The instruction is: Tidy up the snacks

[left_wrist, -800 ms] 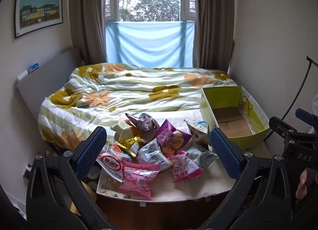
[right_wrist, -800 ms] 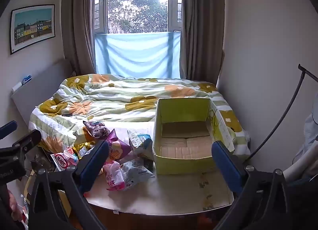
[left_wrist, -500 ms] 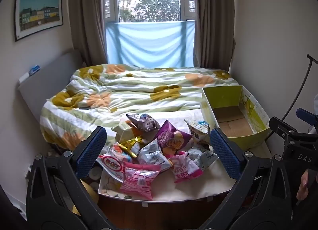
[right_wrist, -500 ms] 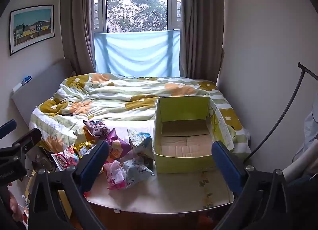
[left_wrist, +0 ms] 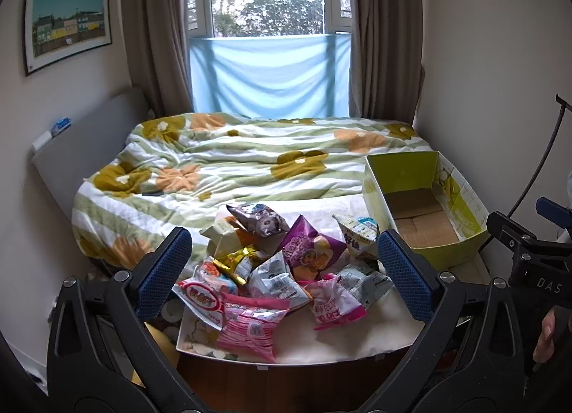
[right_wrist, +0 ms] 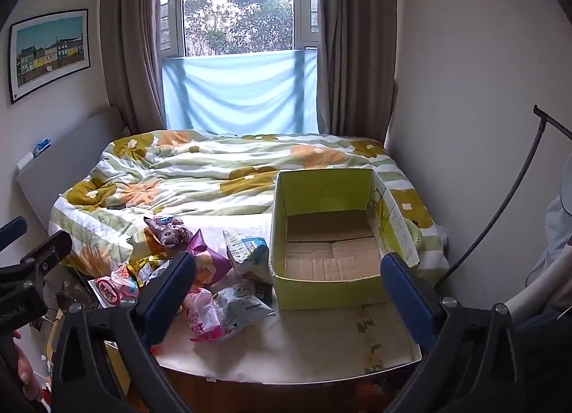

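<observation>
Snack packets (left_wrist: 282, 270) sit piled ahead of the left gripper (left_wrist: 284, 273); right gripper (right_wrist: 287, 284) faces the box (right_wrist: 332, 291); both spread wide, holding nothing.

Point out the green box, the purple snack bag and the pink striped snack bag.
green box (right_wrist: 323, 293): right wrist view, on its near outer wall.
purple snack bag (left_wrist: 309, 252): left wrist view, on the middle of its printed front.
pink striped snack bag (left_wrist: 250, 329): left wrist view, on its striped front face.
</observation>
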Demonstrator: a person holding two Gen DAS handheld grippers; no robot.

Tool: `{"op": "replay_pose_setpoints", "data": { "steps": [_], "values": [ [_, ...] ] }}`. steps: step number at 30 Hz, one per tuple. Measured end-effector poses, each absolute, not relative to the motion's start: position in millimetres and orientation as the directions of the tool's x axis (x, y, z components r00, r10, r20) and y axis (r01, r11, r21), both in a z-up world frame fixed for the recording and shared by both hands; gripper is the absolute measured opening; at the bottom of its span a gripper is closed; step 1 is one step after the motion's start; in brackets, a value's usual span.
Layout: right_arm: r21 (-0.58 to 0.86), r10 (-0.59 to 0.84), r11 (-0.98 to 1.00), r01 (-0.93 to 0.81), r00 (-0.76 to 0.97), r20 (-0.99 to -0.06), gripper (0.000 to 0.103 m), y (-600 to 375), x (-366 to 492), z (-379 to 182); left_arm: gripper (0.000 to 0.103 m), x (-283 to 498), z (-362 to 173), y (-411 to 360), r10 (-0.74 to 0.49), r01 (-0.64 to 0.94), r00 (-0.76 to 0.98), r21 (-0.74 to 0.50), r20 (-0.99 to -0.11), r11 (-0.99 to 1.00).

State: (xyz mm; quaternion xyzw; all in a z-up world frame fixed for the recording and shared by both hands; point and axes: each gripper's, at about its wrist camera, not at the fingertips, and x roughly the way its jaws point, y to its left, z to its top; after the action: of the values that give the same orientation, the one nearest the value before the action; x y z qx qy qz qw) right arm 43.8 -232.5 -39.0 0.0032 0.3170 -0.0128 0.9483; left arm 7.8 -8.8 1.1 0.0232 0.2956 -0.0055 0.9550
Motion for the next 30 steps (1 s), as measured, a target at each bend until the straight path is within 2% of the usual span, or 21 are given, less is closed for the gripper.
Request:
{"op": "replay_pose_setpoints", "data": {
  "steps": [30],
  "values": [
    [0.004, -0.021, 1.000, 0.030, 0.787, -0.616, 0.103, -233.2, 51.3, -47.7, 0.102, 18.1, -2.0, -9.3, -0.010, 0.034, 0.814, 0.030, -0.581, 0.999]
  ]
}}
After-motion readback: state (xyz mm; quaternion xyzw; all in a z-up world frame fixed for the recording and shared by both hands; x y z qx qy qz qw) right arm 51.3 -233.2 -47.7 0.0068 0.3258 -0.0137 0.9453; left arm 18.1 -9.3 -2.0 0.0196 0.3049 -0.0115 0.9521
